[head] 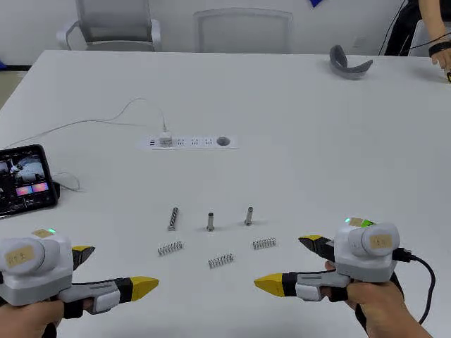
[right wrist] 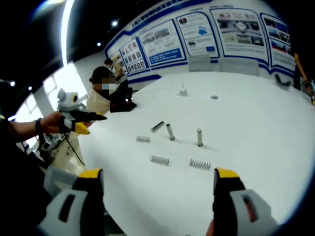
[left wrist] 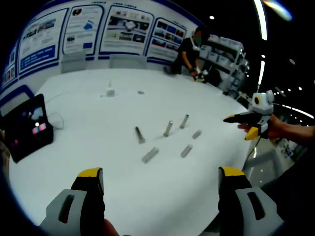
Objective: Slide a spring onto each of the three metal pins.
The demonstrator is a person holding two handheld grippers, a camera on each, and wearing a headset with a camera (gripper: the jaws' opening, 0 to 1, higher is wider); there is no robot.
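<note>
The left tool (head: 124,267) has its two yellow-tipped jaws spread wide apart with nothing between them. The right tool (head: 279,262) is the same: jaws apart and empty. Each is gripped by a hand at the near edge of the white table (head: 317,162), one on either side of the middle pin (head: 210,222) and nearer the person than it. The two sets of jaws point inward toward each other.

There are three metal pins in a row. The middle pin stands upright, and the right pin (head: 249,215), near it on the right tool's side, also stands upright. The left pin (head: 173,218), near it on the other side, looks tilted or lying down. I cannot tell which.

There are three springs, all lying loose on the table and none on a pin. The middle spring (head: 220,260) lies nearest the middle pin on the person's side. The left spring (head: 170,248) and the right spring (head: 264,243) flank it, each apart from the pins.

Beyond the middle pin lies one white power strip (head: 187,142) with one plug (head: 165,139) in it. One tablet (head: 27,179) with a lit screen sits well off toward the left tool's side. One grey curved band (head: 349,65) lies far beyond the middle pin toward the right, and two chairs (head: 116,24) stand past the far table edge.
</note>
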